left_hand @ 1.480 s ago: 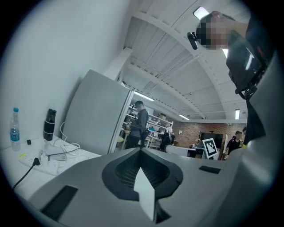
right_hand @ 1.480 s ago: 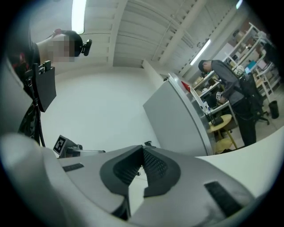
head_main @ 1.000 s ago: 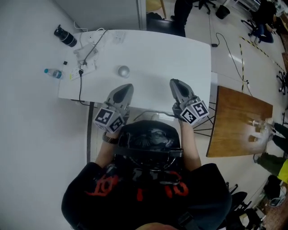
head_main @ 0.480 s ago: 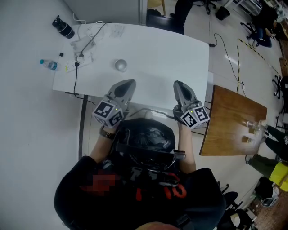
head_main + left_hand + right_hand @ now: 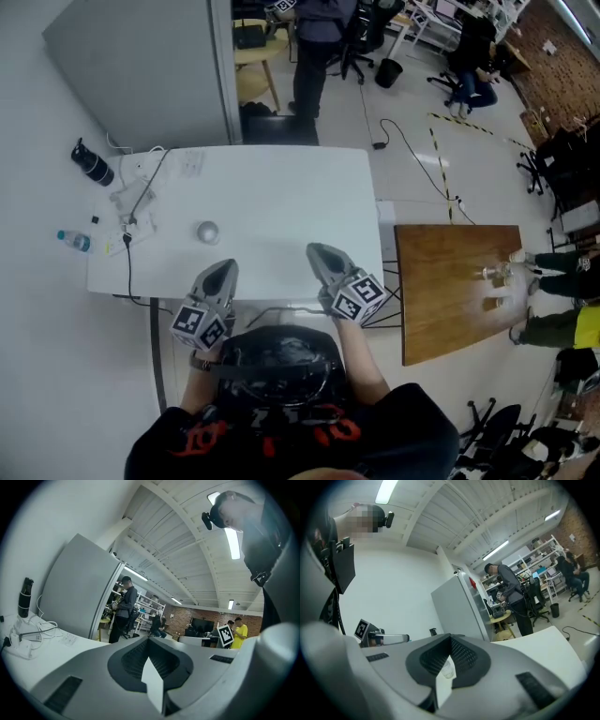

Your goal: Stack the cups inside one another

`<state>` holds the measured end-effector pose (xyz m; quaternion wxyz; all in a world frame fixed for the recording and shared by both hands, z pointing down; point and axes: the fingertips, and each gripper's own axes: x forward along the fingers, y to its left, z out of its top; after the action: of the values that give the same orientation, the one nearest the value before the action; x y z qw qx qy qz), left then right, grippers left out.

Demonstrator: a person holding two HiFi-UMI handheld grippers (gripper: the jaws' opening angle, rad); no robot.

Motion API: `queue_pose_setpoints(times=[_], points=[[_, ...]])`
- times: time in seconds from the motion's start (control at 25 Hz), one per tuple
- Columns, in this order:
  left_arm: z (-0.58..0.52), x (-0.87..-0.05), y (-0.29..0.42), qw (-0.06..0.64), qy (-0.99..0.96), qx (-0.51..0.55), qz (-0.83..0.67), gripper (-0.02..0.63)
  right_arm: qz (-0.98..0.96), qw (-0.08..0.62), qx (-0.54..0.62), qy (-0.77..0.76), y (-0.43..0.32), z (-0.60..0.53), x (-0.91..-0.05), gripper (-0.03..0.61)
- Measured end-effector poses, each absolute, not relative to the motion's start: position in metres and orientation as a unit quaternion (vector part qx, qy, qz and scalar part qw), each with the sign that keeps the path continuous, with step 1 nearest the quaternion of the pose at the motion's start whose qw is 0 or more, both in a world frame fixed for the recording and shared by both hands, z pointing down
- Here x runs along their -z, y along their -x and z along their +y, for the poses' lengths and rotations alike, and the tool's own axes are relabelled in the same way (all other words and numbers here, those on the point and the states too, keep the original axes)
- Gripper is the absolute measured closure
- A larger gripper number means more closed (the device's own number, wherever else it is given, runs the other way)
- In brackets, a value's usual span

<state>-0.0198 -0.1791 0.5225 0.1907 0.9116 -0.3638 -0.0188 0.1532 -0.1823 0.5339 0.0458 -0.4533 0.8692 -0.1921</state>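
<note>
White tabletop (image 5: 281,202), rectangular. Carries one clear cup (image 5: 207,231) upright in the left half, well clear of the edges. At the left end, holds tangled white cables (image 5: 131,208), a black cord (image 5: 128,267) running over the near edge, and a sheet of paper (image 5: 192,164) by the far edge.

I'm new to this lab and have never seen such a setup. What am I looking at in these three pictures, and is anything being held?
There is no robot arm: a person holds a two-jaw gripper in each hand. The top-down picture comes from a camera on the person's head; it shows the left gripper and the right gripper at the near edge of a white table. The other two pictures come from cameras riding on each gripper, looking along its jaws. On the table are a small clear cup and, at its left end, some cables. Both grippers' jaws are together and hold nothing.
</note>
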Motion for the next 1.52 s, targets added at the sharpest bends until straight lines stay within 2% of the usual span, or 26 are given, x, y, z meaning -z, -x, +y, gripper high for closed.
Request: queue_pose_setpoints(times=[0.44,0.84,1.52], points=[[-0.187,-0.515,0.016,0.188,-0.916,0.032,-0.352,0.623,0.865,0.04,0.183,0.465,-0.157,-0.182,-0.53,0.575],[-0.187,-0.495,0.029,0.159,-0.919,0.058,-0.356,0.621,0.883,0.049,0.17,0.436,-0.134,-0.193,-0.509,0.575],[-0.178,-0.485,0.152,0.124,-0.865,0.051,-0.483,0.623,0.933,0.031,0.161,0.319,-0.008,-0.222,-0.495,0.575]])
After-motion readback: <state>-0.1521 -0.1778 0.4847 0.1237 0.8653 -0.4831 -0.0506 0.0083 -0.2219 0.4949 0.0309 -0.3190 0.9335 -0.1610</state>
